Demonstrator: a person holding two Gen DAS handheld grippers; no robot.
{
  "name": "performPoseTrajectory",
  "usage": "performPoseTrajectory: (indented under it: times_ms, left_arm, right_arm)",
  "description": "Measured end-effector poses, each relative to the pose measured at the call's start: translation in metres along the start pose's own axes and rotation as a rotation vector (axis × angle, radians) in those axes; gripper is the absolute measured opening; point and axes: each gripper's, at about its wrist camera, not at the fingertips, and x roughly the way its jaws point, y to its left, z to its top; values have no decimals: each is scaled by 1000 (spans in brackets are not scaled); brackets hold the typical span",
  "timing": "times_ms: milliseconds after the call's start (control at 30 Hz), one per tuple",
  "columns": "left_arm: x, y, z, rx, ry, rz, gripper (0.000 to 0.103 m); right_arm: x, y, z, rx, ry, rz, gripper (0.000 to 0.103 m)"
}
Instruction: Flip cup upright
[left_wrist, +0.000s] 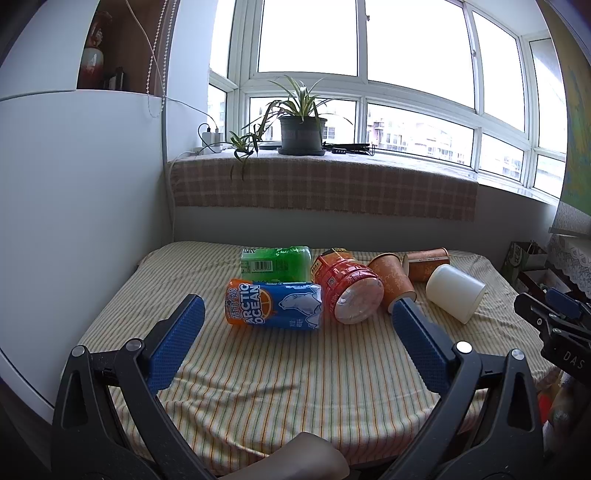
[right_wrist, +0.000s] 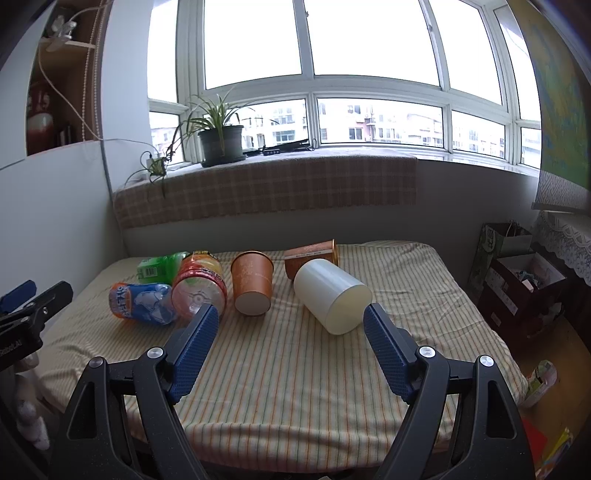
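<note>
Jaws of both grippers wide apart, empty, blue knurled pads; smooth white cylindrical cup (right_wrist: 331, 295) on its side

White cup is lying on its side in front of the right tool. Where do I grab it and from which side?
Take the white cup across its round wall near the middle, coming from above and in front with the open right tool. It lies tipped, its flat closed end toward the camera, so the curved sides are free for both fingers. The darker orange cup sits close behind; stay off the far end.
</note>
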Motion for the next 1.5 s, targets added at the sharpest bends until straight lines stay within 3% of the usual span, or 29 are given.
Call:
performPoseTrajectory:
  times_ms: [1500]
  left_arm:
    - [2,-2,-1,0,4,3,103]
  right_arm:
    - [4,-1,-4,14,20,1,81]
